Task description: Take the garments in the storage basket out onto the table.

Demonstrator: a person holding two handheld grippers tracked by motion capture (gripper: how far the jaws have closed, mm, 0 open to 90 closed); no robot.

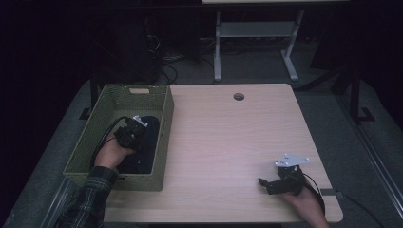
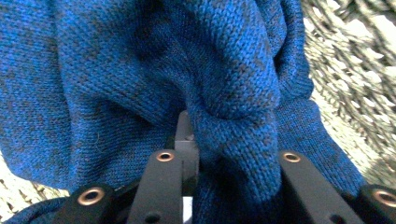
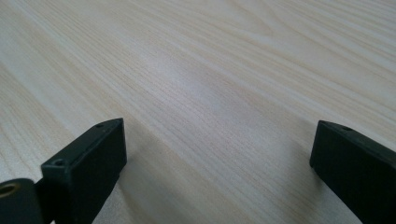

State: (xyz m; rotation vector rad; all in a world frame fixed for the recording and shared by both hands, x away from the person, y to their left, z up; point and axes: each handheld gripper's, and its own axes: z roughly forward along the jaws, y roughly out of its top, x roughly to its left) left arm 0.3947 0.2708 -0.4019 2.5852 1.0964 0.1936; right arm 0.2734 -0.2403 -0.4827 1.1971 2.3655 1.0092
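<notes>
The left tool (image 2: 224, 163) is clamped on a fold of the blue knit garment (image 2: 140, 70); soft, limp, light, best gathered by a bunched ridge.

Dim room (grey floor (image 1: 256, 66)), wooden table (image 1: 228, 142)

blue knitted cloth (image 2: 140, 70), woven basket (image 1: 166, 137)

The high view is looking forward and down from above the person's side, taking in the whole tabletop (image 1: 228, 137) and the green basket (image 1: 164, 142) at its left. The left gripper view is sitting very close to blue knitted cloth (image 2: 140, 70) inside that basket. The right gripper view is looking low and close across the bare tabletop wood, which the high view is also showing.
</notes>
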